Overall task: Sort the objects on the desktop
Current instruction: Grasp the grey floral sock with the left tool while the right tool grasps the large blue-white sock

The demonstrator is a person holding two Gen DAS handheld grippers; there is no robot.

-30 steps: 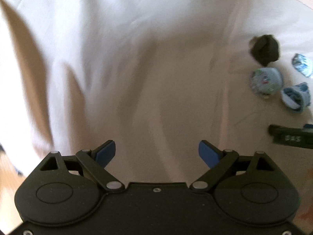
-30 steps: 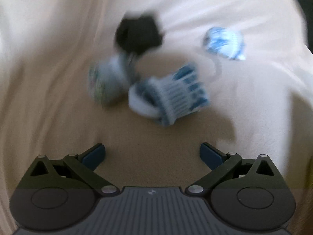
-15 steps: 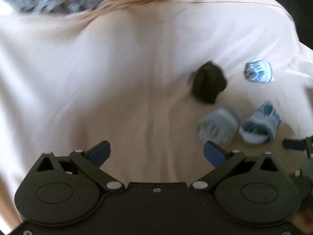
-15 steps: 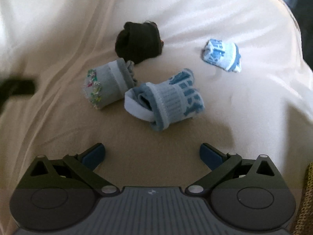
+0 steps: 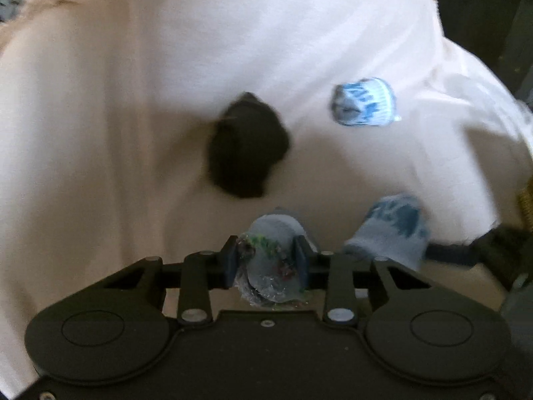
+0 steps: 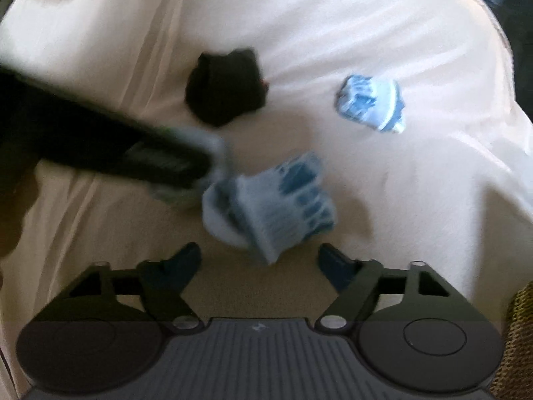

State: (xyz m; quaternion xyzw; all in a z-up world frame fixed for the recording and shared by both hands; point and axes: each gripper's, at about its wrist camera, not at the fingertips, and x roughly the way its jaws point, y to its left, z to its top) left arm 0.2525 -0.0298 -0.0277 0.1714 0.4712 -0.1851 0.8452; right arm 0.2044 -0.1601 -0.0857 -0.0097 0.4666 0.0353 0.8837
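Several rolled socks lie on a cream cloth (image 5: 100,133). My left gripper (image 5: 265,261) has its jaws closing, and the pads press on both sides of the grey sock with coloured specks (image 5: 269,243). Beyond it sit a black sock roll (image 5: 246,146) and a small blue-and-white roll (image 5: 364,101). A blue striped sock (image 6: 273,206) lies just ahead of my right gripper (image 6: 260,261). Its jaws are closing but still stand apart, with the sock's near end reaching between the tips. In the right wrist view the left gripper (image 6: 133,153) is a dark blur coming from the left.
The cloth (image 6: 399,16) is creased and falls away at the far right to a dark area (image 5: 483,6). A woven basket edge (image 6: 519,333) shows at the right border. The black roll (image 6: 226,90) and the small blue roll (image 6: 369,103) lie farther off.
My left gripper swung across to the socks, rolled, and closed on the grey sock. The right gripper's jaws narrowed toward the blue striped sock, and the left gripper came into its view.
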